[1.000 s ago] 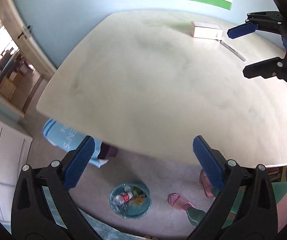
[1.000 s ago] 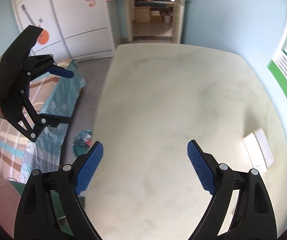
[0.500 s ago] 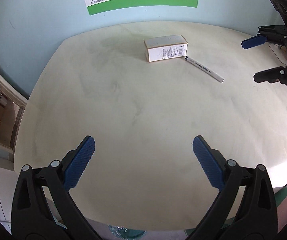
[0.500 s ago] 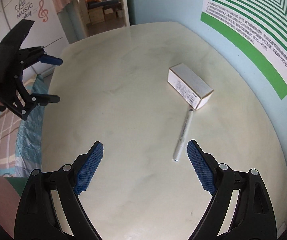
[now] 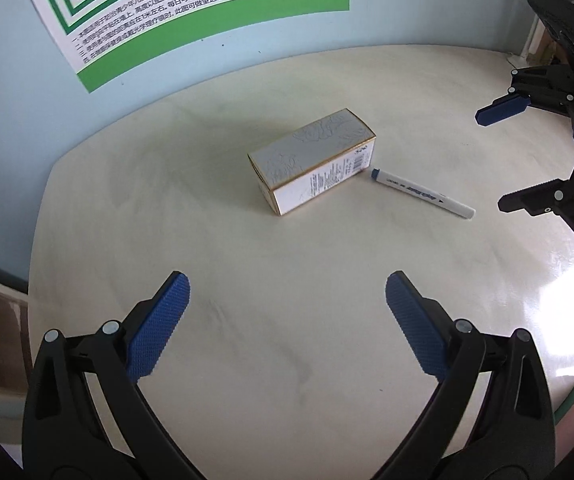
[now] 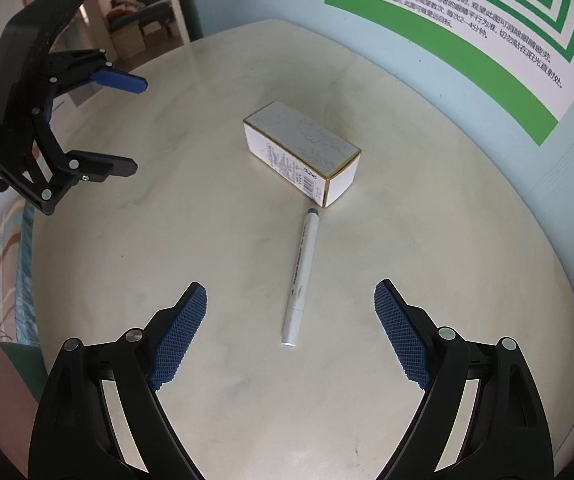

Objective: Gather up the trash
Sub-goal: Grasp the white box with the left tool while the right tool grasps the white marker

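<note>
Both my tongs have swung round in the last second: a moment ago they looked out over bare tabletop toward the doorway and the floor, and now they face the wall poster with the trash in front of them. That tells me the search is over and the pickup can begin.

My left gripper hangs with its jaws wide apart, holding nothing, aimed at the cardboard box, which lies on its long side near the middle of the table. My right gripper is likewise spread and empty, and the marker pen lies almost straight ahead of it, its near end between my fingertips' line of reach. The pen's dark far tip sits just beside the box's corner; I cannot tell whether they touch.

I judge the pen is the right side's pick and the box the left's. The box looks light and stiff, but wide; my jaws seem open enough to straddle its narrow side.

Room is generous. Bare tabletop surrounds both items, the wall stands well behind the box, and the table's curved edge is well apart from either piece. My two grippers are well apart from each other too, though closing on neighbouring items could crowd them, and nudging the box may roll the pen.
</note>
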### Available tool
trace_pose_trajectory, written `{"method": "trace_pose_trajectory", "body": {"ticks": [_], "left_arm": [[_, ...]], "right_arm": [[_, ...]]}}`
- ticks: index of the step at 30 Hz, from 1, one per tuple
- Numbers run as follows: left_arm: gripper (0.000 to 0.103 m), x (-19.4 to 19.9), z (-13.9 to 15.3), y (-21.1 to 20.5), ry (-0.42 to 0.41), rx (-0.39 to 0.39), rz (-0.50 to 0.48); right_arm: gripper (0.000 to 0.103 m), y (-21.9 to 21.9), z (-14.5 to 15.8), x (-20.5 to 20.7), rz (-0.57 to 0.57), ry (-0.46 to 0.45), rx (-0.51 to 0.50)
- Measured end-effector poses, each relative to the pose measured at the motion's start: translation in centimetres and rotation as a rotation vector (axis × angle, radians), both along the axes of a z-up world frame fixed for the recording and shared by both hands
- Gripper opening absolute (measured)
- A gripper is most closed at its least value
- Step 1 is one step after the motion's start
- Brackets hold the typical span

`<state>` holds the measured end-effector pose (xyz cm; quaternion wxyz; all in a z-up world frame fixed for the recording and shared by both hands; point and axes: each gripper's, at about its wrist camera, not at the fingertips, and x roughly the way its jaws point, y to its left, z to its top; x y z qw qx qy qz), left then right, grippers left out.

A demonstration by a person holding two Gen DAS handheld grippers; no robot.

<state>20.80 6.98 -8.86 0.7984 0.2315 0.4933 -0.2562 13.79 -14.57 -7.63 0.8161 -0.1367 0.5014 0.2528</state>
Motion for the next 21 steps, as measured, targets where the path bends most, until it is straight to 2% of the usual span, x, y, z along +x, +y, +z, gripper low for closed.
{"method": "trace_pose_trajectory", "body": {"ticks": [12, 13, 17, 21], "left_arm": [[0.096, 8.5, -3.7, -3.3, 0.044, 0.021, -0.222], [0.096, 9.0, -4.0, -3.6, 0.05, 0.02, -0.234], [0.096, 10.6, -5.8, -4.9, 0.096, 0.001, -0.298], [0.096, 10.9, -7.2, -6.2, 0.119, -0.024, -0.359]], "right_arm": [[0.083, -0.9, -3.8, 4.0, -0.175, 0.1, 0.029], [0.077, -0.9, -4.1, 4.2, -0.183, 0.106, 0.033], [0.072, -0.9, -5.4, 4.5, -0.209, 0.136, 0.035], [0.059, -0.1, -6.8, 4.4, -0.204, 0.153, 0.014]]}}
